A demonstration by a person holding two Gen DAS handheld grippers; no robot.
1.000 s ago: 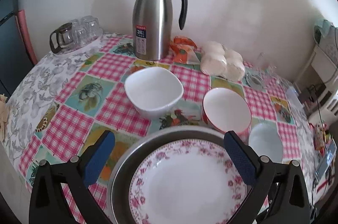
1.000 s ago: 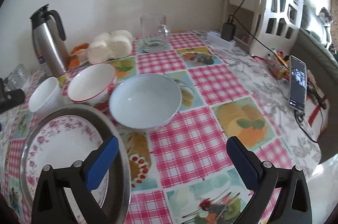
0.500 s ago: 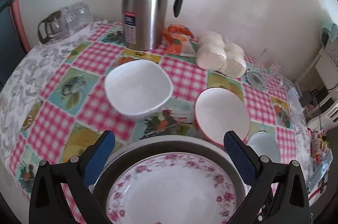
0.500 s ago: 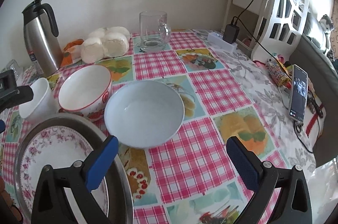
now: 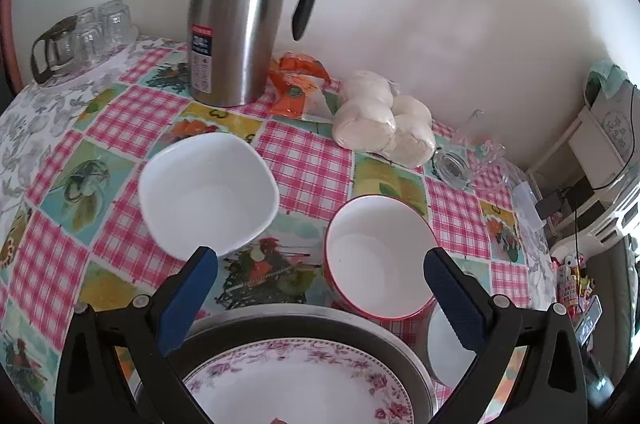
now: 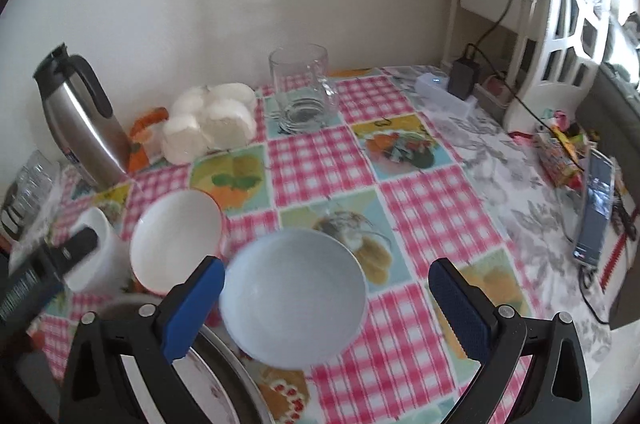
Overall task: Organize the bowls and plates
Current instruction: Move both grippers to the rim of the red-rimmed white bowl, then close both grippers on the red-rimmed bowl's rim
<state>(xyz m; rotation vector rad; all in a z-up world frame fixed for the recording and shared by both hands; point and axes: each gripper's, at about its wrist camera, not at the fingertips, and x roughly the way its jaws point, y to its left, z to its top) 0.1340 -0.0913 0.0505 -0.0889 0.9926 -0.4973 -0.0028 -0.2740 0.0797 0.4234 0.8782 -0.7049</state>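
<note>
A white square bowl point(image 5: 208, 192) and a red-rimmed white bowl point(image 5: 380, 256) stand on the checked tablecloth. A floral plate point(image 5: 296, 384) lies inside a grey metal dish point(image 5: 296, 324) nearest me. My left gripper point(image 5: 320, 288) is open and empty above the dish's far rim, between the two bowls. A pale blue bowl point(image 6: 292, 296) sits between the fingers of my open, empty right gripper point(image 6: 326, 304). The red-rimmed bowl point(image 6: 176, 240), the square bowl point(image 6: 96, 256) and the metal dish point(image 6: 236, 376) lie to its left.
A steel thermos jug point(image 5: 240, 20), an orange packet point(image 5: 296, 84), bagged white buns point(image 5: 384, 120), a glass pot with cups point(image 5: 80, 40) and a glass mug point(image 6: 300, 88) stand along the wall. A phone point(image 6: 596, 204) and white shelf point(image 6: 560, 24) are on the right.
Both grippers have moved forward over the table. The left one now reaches past the dish toward the two bowls. The right one has closed in around the pale blue bowl.
</note>
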